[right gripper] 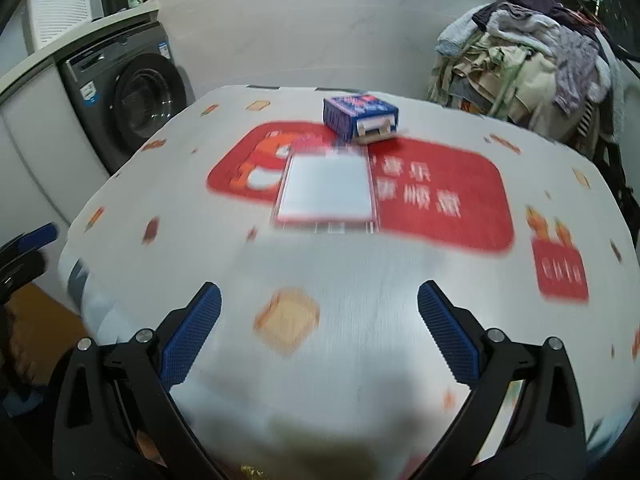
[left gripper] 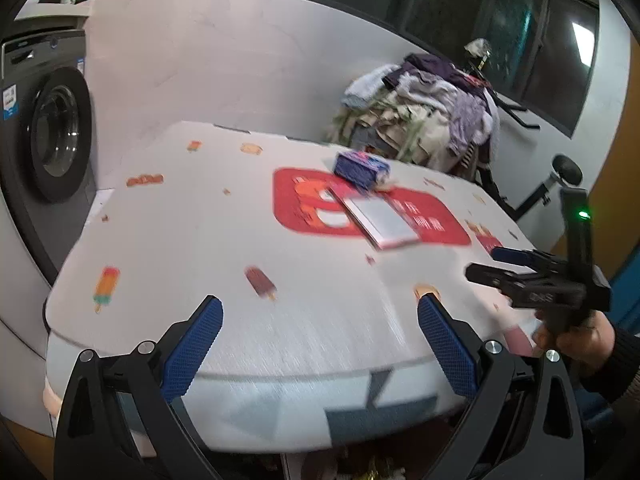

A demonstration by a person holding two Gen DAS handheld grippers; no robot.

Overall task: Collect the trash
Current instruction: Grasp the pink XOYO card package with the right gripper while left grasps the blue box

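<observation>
The left gripper [left gripper: 320, 344] is held with its jaws spread wide, nothing between them. The right gripper [right gripper: 320, 332] is likewise spread and empty, gripped by a hand [left gripper: 576, 336] in a dark sleeve.

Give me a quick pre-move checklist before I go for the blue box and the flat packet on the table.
1. Left gripper open and empty: ok, fingers spread wide, nothing between them.
2. Right gripper open and empty: ok, same stance.
3. Blue box reachable: ok, it sits on the tablecloth at the far side, with one end open.
4. Flat packet free to lift: ok, it lies flat just in front of the box; whether they touch, cannot tell.
5. Path clear between grippers and targets: ok, only bare printed cloth in between.
6. Image sharpness for fine aiming: not ok, both views are motion-blurred.
</observation>
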